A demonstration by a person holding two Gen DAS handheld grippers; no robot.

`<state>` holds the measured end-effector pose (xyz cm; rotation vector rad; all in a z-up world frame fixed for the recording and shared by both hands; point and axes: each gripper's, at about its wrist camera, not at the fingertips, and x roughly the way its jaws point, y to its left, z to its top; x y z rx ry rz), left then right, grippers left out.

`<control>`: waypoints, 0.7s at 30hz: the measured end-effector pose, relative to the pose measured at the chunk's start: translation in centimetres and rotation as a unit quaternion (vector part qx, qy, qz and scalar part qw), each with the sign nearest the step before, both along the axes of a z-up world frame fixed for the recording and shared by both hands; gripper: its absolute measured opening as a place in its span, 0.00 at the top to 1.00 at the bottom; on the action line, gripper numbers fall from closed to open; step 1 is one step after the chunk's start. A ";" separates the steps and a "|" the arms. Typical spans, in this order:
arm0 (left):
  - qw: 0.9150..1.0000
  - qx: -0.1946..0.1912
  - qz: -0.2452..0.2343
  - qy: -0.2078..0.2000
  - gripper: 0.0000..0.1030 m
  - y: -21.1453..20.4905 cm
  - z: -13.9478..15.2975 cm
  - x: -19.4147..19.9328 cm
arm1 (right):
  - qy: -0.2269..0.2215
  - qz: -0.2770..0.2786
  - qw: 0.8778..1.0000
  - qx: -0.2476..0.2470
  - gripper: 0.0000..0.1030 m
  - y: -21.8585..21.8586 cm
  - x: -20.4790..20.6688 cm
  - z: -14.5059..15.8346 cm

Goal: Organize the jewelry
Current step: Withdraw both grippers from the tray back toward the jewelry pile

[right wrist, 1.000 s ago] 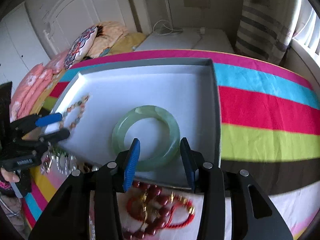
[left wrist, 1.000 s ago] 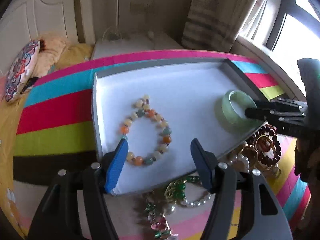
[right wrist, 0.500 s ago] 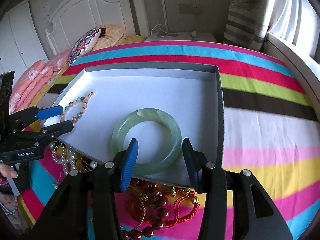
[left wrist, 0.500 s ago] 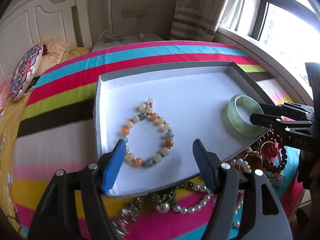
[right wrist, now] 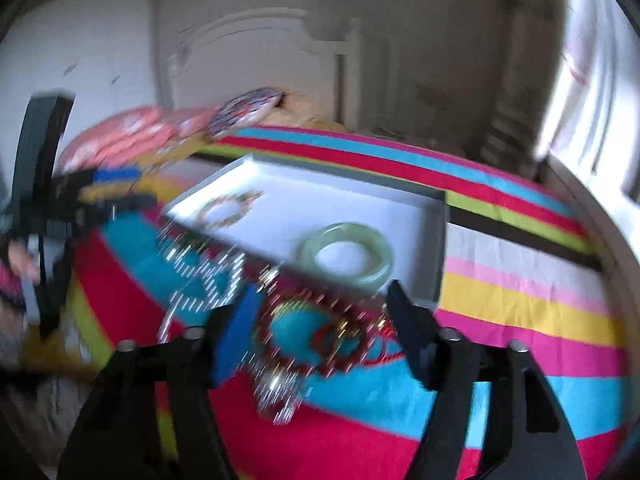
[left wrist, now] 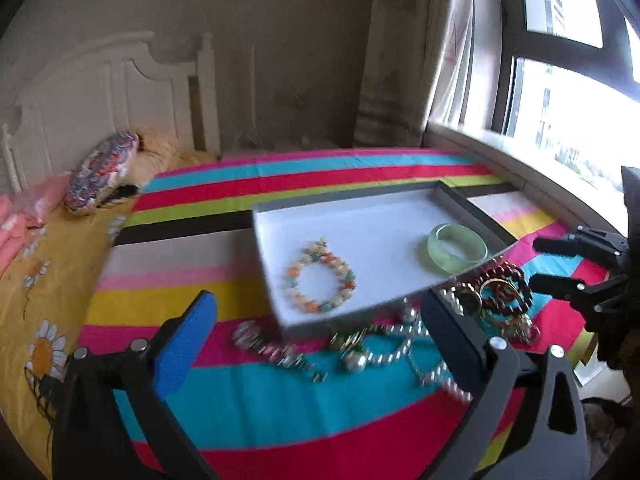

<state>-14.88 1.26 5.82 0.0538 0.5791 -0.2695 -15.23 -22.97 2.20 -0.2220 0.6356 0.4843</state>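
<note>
The left tool (left wrist: pixel 316 332) was opening, nothing between its fingers. Beyond it, the white tray (left wrist: pixel 376 216) held a beaded bracelet (left wrist: pixel 320 276) and a jade bangle (left wrist: pixel 457 246).

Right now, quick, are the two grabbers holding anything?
Left gripper: jaws opening wide, nothing between them.
Right gripper: jaws opening, nothing held; red beads lie on the bed below.
</note>
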 end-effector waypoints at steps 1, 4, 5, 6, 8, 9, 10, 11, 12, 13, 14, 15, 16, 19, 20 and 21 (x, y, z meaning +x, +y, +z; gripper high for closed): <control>1.000 -0.005 0.005 -0.004 0.02 0.7 -0.1 -0.8 | 0.008 0.007 1.000 -0.005 0.57 0.2 -0.1 -0.3; 1.000 -0.019 0.013 0.001 0.02 2.4 -0.7 -2.0 | 0.031 0.022 0.999 0.009 0.70 0.3 0.4 -0.9; 1.000 -0.024 0.010 0.006 0.02 3.0 -1.0 -2.3 | 0.044 0.027 0.998 0.018 0.70 0.3 0.9 -1.0; 0.999 -0.030 0.005 0.013 0.02 3.5 -1.2 -2.7 | 0.059 0.034 0.997 0.026 0.70 0.3 1.2 -1.2; 0.999 -0.041 -0.008 0.028 0.02 4.1 -2.0 -3.5 | 0.072 0.045 0.996 0.034 0.70 0.5 1.6 -1.6; 0.999 -0.041 -0.009 0.031 0.02 4.4 -2.3 -3.9 | 0.077 0.048 0.995 0.035 0.71 0.6 1.8 -1.7; 0.998 -0.043 -0.009 0.035 0.02 4.5 -2.8 -4.1 | 0.087 0.052 0.994 0.035 0.72 0.9 2.2 -1.9; 0.998 -0.047 -0.011 0.040 0.02 4.5 -3.0 -4.0 | 0.095 0.054 0.993 0.033 0.74 1.0 2.4 -2.0; 0.998 -0.052 -0.012 0.045 0.02 4.5 -3.4 -3.8 | 0.101 0.054 0.993 0.027 0.75 1.2 2.6 -2.3; 0.997 -0.057 -0.014 0.049 0.02 4.5 -3.5 -3.6 | 0.110 0.054 0.992 0.023 0.76 1.4 3.0 -2.6; 0.996 -0.064 -0.016 0.052 0.02 4.5 -3.6 -3.5 | 0.114 0.057 0.992 0.026 0.76 1.4 3.0 -2.7; 0.996 -0.071 -0.020 0.055 0.02 4.4 -3.6 -3.3 | 0.118 0.060 0.991 0.032 0.76 1.4 3.1 -2.8; 0.995 -0.082 -0.026 0.058 0.02 4.4 -3.6 -3.2 | 0.120 0.061 0.990 0.033 0.77 1.3 3.2 -2.8; 0.992 -0.100 -0.031 0.068 0.02 4.4 -3.8 -2.2 | 0.122 0.065 0.990 0.035 0.78 1.4 3.3 -2.9; 0.991 -0.109 -0.029 0.077 0.03 4.7 -3.9 -1.8 | 0.120 0.068 0.990 0.039 0.84 1.4 3.1 -2.9; 0.989 -0.120 -0.025 0.087 0.03 4.8 -4.1 -1.3 | 0.118 0.070 0.990 0.041 0.88 1.5 3.0 -2.9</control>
